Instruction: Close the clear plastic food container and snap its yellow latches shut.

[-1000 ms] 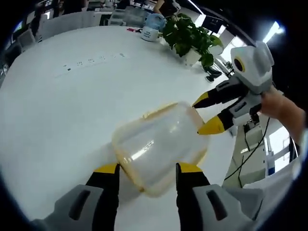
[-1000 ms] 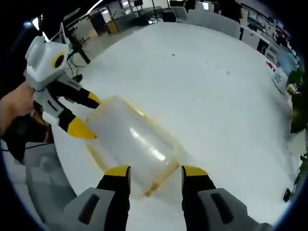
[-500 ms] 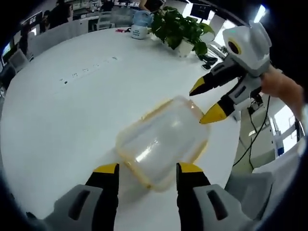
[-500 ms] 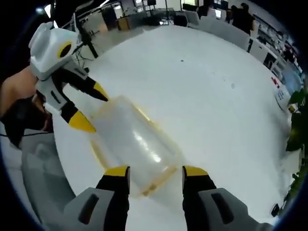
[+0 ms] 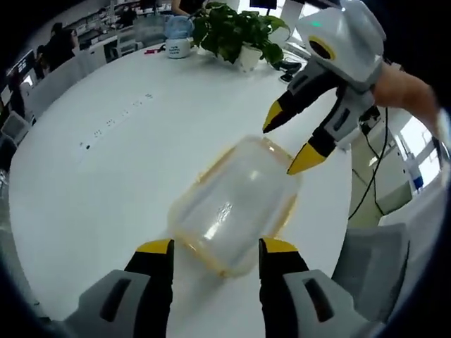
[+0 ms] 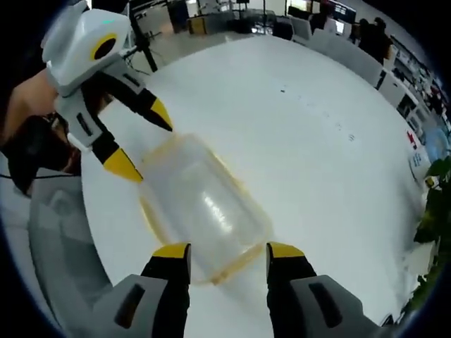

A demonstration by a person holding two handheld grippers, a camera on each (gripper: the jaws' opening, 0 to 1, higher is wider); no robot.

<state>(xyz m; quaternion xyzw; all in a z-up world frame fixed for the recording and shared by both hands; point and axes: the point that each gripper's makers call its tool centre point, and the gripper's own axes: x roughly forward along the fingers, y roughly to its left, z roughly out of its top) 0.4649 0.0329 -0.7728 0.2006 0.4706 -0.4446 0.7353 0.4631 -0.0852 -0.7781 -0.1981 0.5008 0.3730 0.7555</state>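
Two tools, left [image 5: 215, 248] and right [image 6: 227, 251], both spread apart, flank one clear container [image 5: 236, 204] on the white table [image 5: 106, 169].

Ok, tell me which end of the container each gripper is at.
The left gripper is at the container's table-edge end; the right gripper is at its opposite end.

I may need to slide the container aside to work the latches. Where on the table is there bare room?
The table is bare between the container and the potted plant and mug. It is crowded at the container's ends, with the left gripper and right gripper there, near the table edge.
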